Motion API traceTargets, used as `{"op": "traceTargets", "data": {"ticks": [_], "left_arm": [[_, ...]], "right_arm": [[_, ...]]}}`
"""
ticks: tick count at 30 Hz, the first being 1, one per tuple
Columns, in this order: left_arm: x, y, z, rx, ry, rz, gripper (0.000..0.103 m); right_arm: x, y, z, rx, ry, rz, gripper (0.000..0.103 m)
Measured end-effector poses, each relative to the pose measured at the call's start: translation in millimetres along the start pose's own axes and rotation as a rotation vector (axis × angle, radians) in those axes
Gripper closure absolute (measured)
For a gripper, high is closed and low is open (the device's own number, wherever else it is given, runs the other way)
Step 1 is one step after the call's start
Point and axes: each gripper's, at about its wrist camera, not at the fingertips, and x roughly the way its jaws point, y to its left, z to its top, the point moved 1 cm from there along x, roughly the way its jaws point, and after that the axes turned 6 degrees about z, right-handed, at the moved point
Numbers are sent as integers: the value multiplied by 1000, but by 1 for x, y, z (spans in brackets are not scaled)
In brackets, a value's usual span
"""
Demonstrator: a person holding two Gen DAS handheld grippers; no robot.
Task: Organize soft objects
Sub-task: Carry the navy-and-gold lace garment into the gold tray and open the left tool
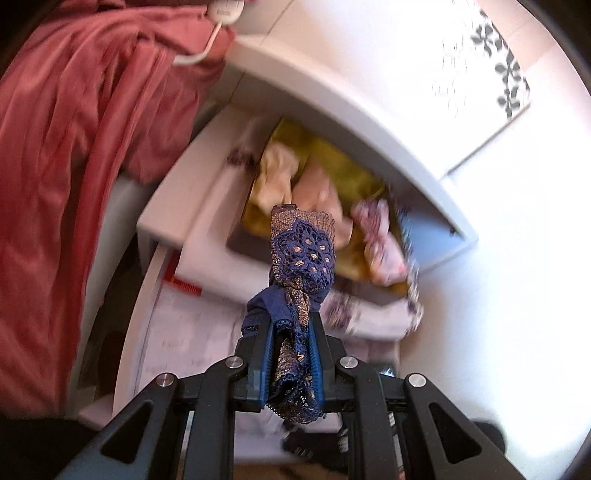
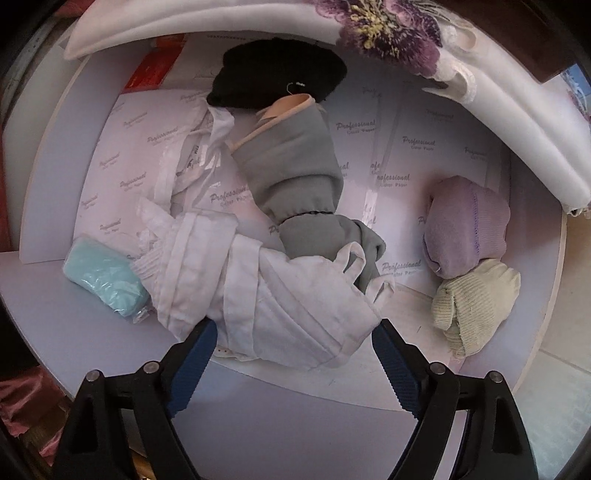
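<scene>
Left gripper [image 1: 291, 345] clenched on a blue lace garment [image 1: 301, 258] w/ gold-brown patches; cloth pinched between the 2 blue pads, bunched and standing out ahead of the fingers, a tail hanging out near the camera. Lifted clear of the open white drawer [image 1: 173, 221] beyond it. In that drawer: an olive-yellow cloth [image 1: 356, 181], cream and pink soft pieces on top, a pale pink floral piece [image 1: 380, 243] at its right end. Left-wrist view blurred, so exact items hard to tell. Red-pink draped fabric [image 1: 74, 129] fills the left side; white cabinet top [image 1: 406, 55] far right.

Right gripper [image 2: 295, 354] released, pointing down into a lower white drawer [image 2: 44, 177] lined w/ printed paper sheets [image 2: 140, 136]. Jaws wide, 1 each side of a white folded garment [image 2: 288, 314], pads not pressing on it as far as visible. Grey garment [image 2: 295, 170] w/ a beige waistband lies just beyond, touching the white one and running toward the far side. Black bundle [image 2: 273, 74] at the far end, touching the grey. Crumpled white piece w/ strings [image 2: 195, 155] left of the grey. Light-blue wrapped packet [image 2: 103, 280] at left, just beside the white garment. At right, well apart from the pile: lilac rolled bundle [image 2: 465, 229] w/ a cream ribbed bundle [image 2: 472, 299] touching it on the near side. White cloth w/ a purple embroidered flower [image 2: 384, 33] hangs over the far edge.
</scene>
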Motion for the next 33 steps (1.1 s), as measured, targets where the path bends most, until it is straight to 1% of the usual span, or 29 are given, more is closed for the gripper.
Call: {"op": "traceTargets", "data": {"ticks": [3, 5, 9, 12, 15, 23, 29, 32, 33], "left_arm": [[4, -8, 27, -27, -14, -12, 87], [13, -15, 44, -34, -17, 0, 87], [36, -29, 74, -17, -10, 31, 87], [59, -38, 89, 17, -2, 78, 87], [81, -40, 101, 30, 17, 112, 87], [133, -50, 107, 89, 76, 187, 87], [158, -56, 112, 141, 90, 243, 86], [159, -54, 111, 141, 90, 247, 83], [157, -53, 109, 144, 87, 248, 76]], "right_arm": [[2, 0, 1, 1, 6, -2, 16], [3, 0, 2, 3, 8, 0, 16], [5, -3, 3, 24, 23, 14, 16], [10, -4, 7, 22, 28, 21, 16], [13, -4, 10, 11, 31, 24, 16], [21, -4, 19, -4, 44, 34, 16], [18, -11, 16, -6, 43, 43, 16], [13, -11, 13, -8, 39, 45, 16], [13, -12, 12, -7, 38, 48, 16]]}}
